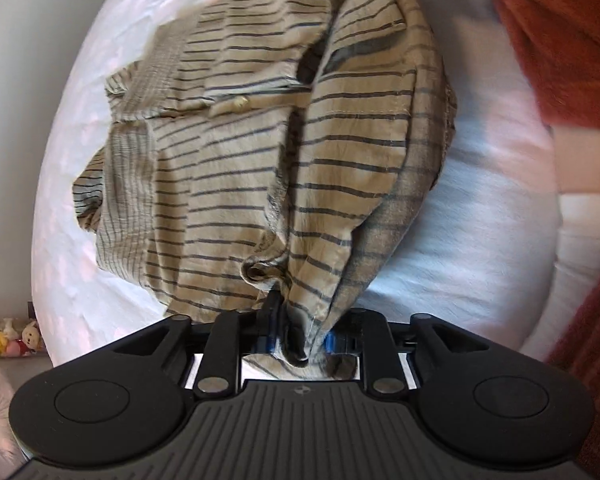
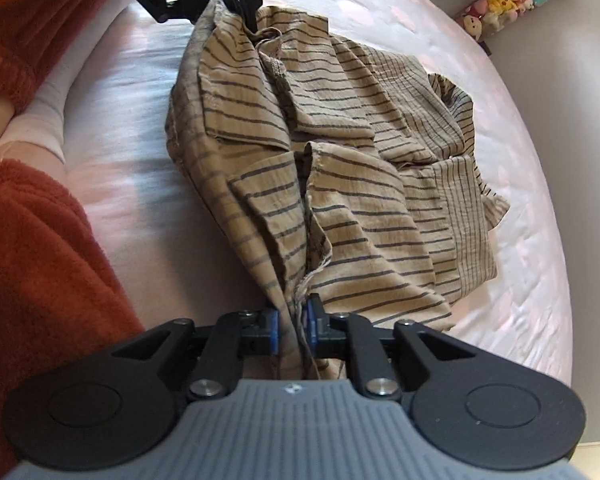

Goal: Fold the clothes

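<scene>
While both grippers' fingers pinch 1 edge, left gripper (image 1: 300, 340), right gripper (image 2: 294, 326), striped shirt (image 1: 236, 168) stretched lengthwise between them

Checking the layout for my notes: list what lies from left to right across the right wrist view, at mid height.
Rust-red fleece sleeve → bare white bedsheet → striped tan shirt → grey floor past the bed's edge.

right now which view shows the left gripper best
The right wrist view: the left gripper appears whole from outside, at the shirt edge. Its own left wrist view shows only the finger bases, with cloth bunched between them.
</scene>
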A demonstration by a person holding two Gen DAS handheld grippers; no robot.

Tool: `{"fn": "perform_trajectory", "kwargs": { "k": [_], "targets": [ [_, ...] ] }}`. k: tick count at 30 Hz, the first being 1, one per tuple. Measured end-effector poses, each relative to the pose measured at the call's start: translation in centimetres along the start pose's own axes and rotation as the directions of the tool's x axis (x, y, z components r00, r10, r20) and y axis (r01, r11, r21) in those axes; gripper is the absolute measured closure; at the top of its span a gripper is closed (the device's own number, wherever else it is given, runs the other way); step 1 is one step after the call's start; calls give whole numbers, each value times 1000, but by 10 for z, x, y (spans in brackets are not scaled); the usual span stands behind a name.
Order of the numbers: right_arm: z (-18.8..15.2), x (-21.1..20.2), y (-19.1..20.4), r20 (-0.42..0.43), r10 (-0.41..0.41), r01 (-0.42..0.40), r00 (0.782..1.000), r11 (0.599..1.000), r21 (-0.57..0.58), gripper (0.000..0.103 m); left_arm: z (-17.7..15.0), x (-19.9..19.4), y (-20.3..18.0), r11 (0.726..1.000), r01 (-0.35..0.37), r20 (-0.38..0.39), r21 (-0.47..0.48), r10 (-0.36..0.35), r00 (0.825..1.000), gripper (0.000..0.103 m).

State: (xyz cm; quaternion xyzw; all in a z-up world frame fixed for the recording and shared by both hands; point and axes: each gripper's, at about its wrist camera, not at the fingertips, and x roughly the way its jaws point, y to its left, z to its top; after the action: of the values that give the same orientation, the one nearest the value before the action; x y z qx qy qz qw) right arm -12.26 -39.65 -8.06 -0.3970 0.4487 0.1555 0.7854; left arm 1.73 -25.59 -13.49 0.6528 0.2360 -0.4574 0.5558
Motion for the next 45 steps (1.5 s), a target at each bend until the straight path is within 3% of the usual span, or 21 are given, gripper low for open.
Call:
{"fn": "perform_trajectory", "kwargs": {
  "k": [3, 8, 12, 16, 20, 26, 33, 39, 44, 45],
  "targets": [
    [-4, -11, -5, 16, 18, -19, 1000, 999, 44, 68, -11, -23, -9, 999, 47, 22, -24, -47, 999, 75],
    [-22, -38, -28, 106, 41, -64, 994, 972, 225, 49, -35, -54, 18, 971, 148, 132, -188, -124, 984, 61],
    [-36, -45, -49, 172, 12, -80, 985, 917, 392, 49, -49, -57, 54, 916, 152, 192, -370, -84, 978, 61],
    [-38, -39, -65, 202, -13, -83, 979, 884, 460, 49, -48, -53, 77, 882, 128, 217, -453, -30, 976, 61],
    [-31, -29, -81, 208, -6, -90, 978, 887, 453, 50, -38, -49, 89, 890, 132, 237, -437, -27, 971, 61],
    [-15, -1, -113, 210, 29, -111, 977, 913, 392, 50, -14, -19, 96, 924, 118, 243, -365, -28, 970, 61],
    [-2, 60, -147, 183, 142, -196, 973, 926, 324, 49, -4, 33, 110, 931, 213, 263, -297, -135, 955, 60],
    [-6, 104, -158, 172, 301, -339, 938, 900, 273, 49, -13, 68, 116, 905, 323, 274, -277, -248, 929, 59],
    [-13, 122, -163, 189, 368, -411, 910, 859, 306, 50, -20, 85, 121, 854, 408, 304, -324, -315, 899, 58],
    [-13, 122, -163, 193, 373, -417, 908, 855, 309, 54, -21, 86, 121, 843, 420, 312, -336, -321, 894, 59]
  ]
}}
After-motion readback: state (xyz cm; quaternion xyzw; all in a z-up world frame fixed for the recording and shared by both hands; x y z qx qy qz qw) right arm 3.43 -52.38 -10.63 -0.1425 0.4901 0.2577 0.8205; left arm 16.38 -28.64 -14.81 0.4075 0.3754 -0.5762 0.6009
